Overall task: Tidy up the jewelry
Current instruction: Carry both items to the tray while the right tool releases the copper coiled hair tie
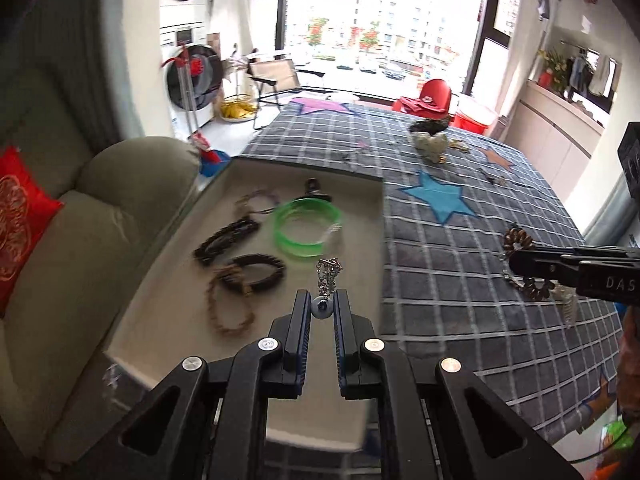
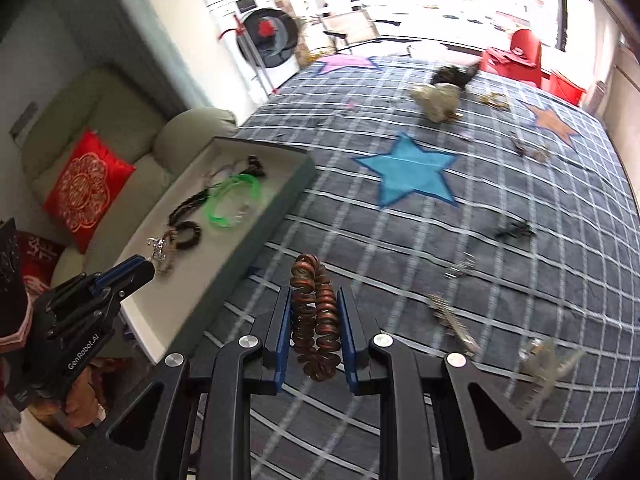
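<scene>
My left gripper (image 1: 322, 300) is shut on a silver chain bracelet (image 1: 329, 276) with a round blue-and-white bead, held over the beige tray (image 1: 168, 304). The tray holds a green bangle (image 1: 306, 226), dark braided bracelets (image 1: 226, 240) and a tan beaded loop (image 1: 230, 304). My right gripper (image 2: 314, 300) is shut on a copper-brown coiled bracelet (image 2: 316, 316), above the checked blanket to the right of the tray (image 2: 256, 240). The left gripper (image 2: 146, 270) also shows in the right wrist view, over the tray's near end.
The grey checked blanket (image 1: 440, 280) with stars carries loose jewelry: clear hair clips (image 2: 540, 368), small dark pieces (image 2: 514, 230) and a pale heart-shaped pouch (image 1: 430, 146). A sofa with a red cushion (image 1: 20, 216) lies left of the tray.
</scene>
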